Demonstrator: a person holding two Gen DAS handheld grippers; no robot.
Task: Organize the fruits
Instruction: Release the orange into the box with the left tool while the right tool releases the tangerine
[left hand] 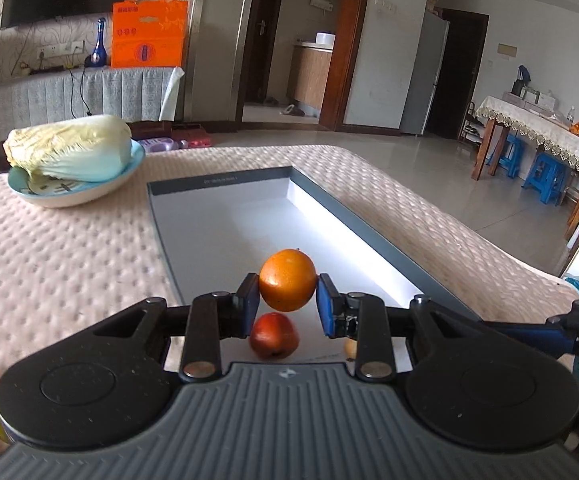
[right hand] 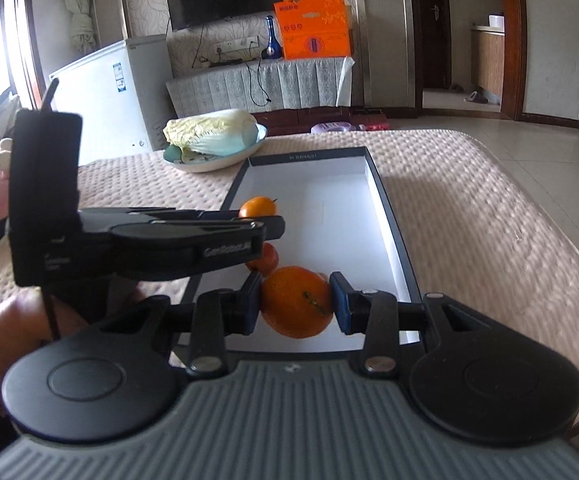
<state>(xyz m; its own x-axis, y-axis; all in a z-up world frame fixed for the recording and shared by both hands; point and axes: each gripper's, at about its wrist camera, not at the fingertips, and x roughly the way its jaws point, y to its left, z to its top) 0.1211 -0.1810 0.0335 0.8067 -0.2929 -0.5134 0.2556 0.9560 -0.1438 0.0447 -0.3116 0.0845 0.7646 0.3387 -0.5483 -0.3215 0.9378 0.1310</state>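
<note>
Left wrist: my left gripper [left hand: 288, 299] clamps an orange [left hand: 288, 280] above the tray [left hand: 225, 184], a red apple [left hand: 274, 336] just below it, free floor ahead | Right wrist: my right gripper [right hand: 295, 304] clamps a larger orange [right hand: 296, 302] over the tray's near end; left gripper crosses ahead-left; bench beyond the rim.
</note>
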